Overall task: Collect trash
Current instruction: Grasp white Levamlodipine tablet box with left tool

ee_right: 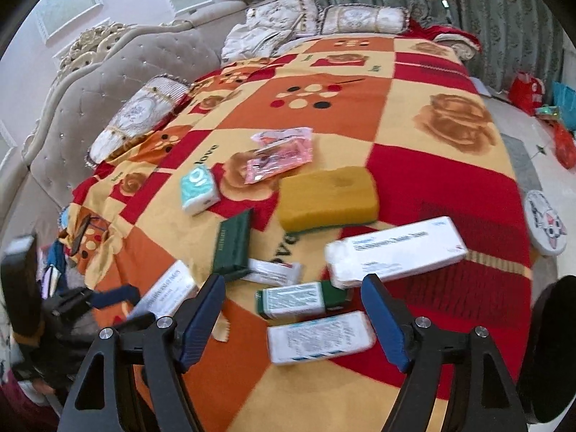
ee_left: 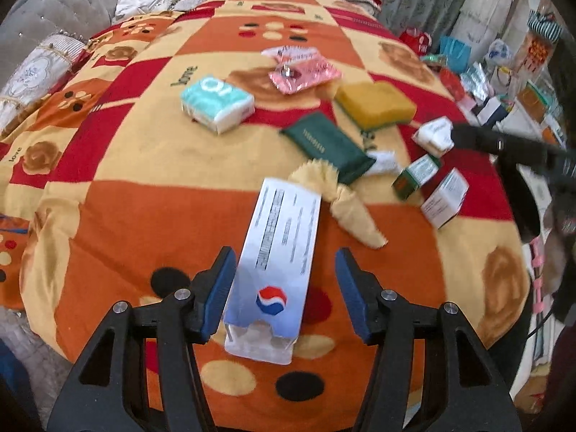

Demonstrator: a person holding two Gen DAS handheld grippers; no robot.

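Observation:
My left gripper (ee_left: 285,252) is open over the patterned blanket (ee_left: 126,223), its blue pads on either side of a long white box with a red-and-blue logo (ee_left: 277,252). The left pad is close to the box's edge and the right pad stands well apart. My right gripper (ee_right: 292,279) is also open, above a small white printed box (ee_right: 320,336) and a green-and-white box (ee_right: 302,298). A longer white box (ee_right: 396,252) lies just beyond its right finger. Nothing is held by either gripper.
On the bed lie a teal tissue pack (ee_left: 216,102), a pink packet (ee_left: 304,70), a yellow sponge (ee_left: 374,102), a green pouch (ee_left: 327,144) and a yellow crumpled wrapper (ee_left: 342,201). Pillows (ee_right: 136,115) and a padded headboard (ee_right: 108,82) are at the left, and bags (ee_right: 527,90) are on the floor at the right.

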